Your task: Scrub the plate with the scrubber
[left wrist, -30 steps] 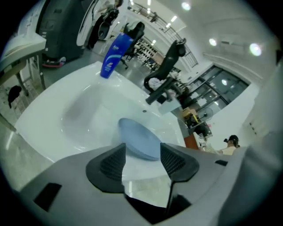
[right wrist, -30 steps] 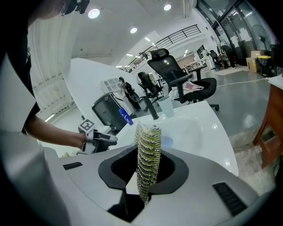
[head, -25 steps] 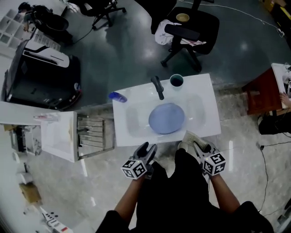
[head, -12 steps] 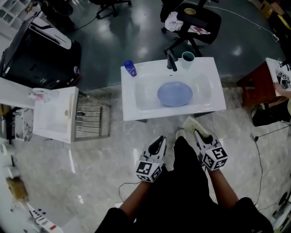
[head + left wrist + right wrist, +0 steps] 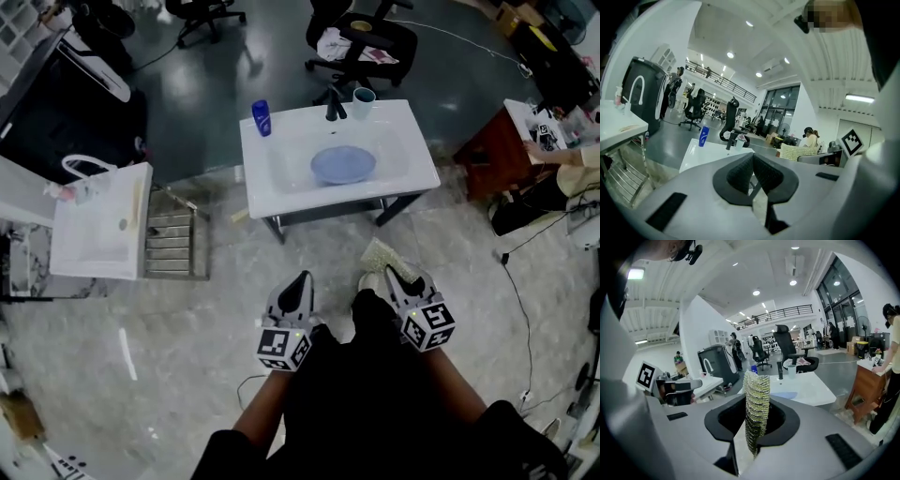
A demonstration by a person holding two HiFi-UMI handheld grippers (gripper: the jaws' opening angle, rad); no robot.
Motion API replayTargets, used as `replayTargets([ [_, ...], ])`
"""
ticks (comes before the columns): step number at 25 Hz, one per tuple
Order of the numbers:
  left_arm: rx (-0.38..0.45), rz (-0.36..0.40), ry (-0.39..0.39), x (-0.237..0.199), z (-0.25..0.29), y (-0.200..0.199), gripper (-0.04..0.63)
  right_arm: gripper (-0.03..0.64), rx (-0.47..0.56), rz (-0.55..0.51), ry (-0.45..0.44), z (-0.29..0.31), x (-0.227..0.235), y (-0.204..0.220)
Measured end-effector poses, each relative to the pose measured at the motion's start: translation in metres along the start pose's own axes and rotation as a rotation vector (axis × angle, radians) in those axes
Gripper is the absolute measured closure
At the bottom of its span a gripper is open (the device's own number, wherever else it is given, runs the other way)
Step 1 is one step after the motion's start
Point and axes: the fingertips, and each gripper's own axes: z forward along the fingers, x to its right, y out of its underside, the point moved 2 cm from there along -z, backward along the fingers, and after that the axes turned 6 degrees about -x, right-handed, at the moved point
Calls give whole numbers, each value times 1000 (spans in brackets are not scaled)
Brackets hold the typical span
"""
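Now, left gripper (image 5: 300,278): lower centre of the head view; I see its jaws pressed together with nothing between them, and they have just been closing.
Right gripper (image 5: 394,277): lower centre-right, clamped on the scrubber (image 5: 756,408), which stands on edge between the pads.
Plate (image 5: 343,164): lies flat in the white sink (image 5: 272,187), upper centre of the head view, well apart from both grippers.
Blue bottle (image 5: 262,117): upright at the sink's upper left corner.
Cup (image 5: 363,97): just beside the tap (image 5: 333,105).

Rough glittery mesh scrubber (image 5: 756,408), smooth blue plate (image 5: 343,164), glossy white sink (image 5: 262,187), polished stone-look floor (image 5: 169,319)
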Motion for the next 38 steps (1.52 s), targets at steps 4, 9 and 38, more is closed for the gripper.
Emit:
replayTargets([
  [4,25,15,-2,11,-18,-2,591,555,41,-22,21,-24,1,-10],
  [9,40,24,-54,26,-24,1,592,555,70,-47,15,-44,15,-16],
  [38,38,112,-194,143,22,3,592,558,119,-82,-15,-130,144,-20],
])
